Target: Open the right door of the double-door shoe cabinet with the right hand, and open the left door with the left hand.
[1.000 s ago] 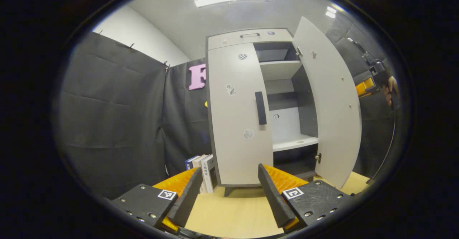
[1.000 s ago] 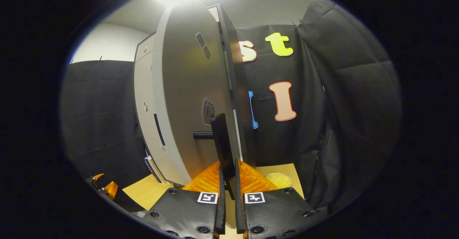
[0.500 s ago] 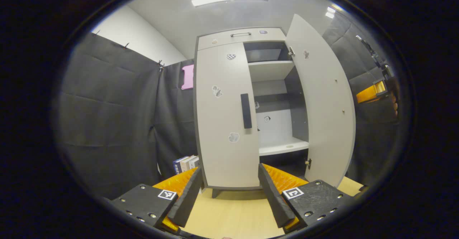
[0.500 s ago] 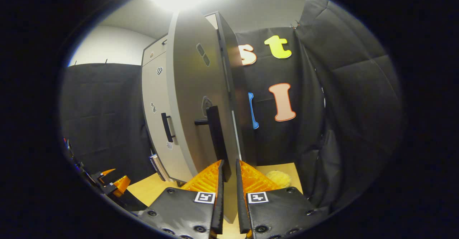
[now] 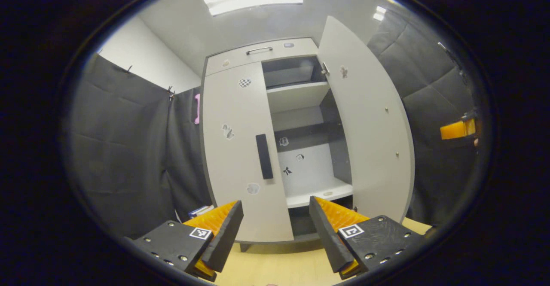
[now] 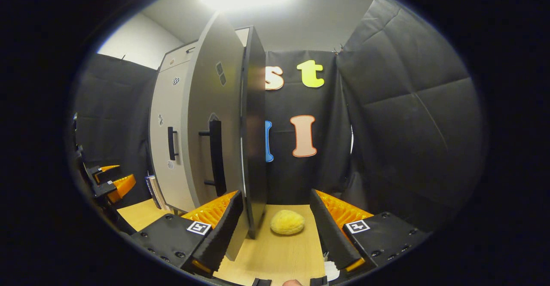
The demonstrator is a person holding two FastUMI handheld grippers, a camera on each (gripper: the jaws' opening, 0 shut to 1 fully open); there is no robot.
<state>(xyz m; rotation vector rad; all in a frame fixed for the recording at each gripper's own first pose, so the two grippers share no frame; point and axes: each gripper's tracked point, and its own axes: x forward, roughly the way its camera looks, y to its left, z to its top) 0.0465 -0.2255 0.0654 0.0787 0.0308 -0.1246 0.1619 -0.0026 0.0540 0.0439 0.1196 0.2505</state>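
in the left gripper view the cabinet (image 5: pixel 275 144) stands in the middle of the frame on a wooden floor (image 5: pixel 275 269). its right door (image 5: pixel 365 123) is swung wide open, right of centre, showing white shelves (image 5: pixel 296 97) inside. the left door (image 5: pixel 240 148) is shut, its dark handle (image 5: pixel 264 156) just left of centre. the left gripper (image 5: pixel 275 230) sits at the bottom of the frame, fingers spread apart and holding nothing, well short of the handle. books (image 5: pixel 200 211) lean at the cabinet's lower left. the right gripper (image 5: pixel 457 129) shows at the far right edge.

in the right gripper view the right door (image 6: pixel 227 118) is seen nearly edge-on, left of centre, with its handle (image 6: pixel 216 157) facing left. the right gripper (image 6: pixel 275 226) at the bottom has its fingers wide apart, gripping nothing, the door's edge just above its left finger. a yellow sponge (image 6: pixel 287 222) lies on the floor between the fingers. the left gripper (image 6: pixel 109 178) is at the far left.
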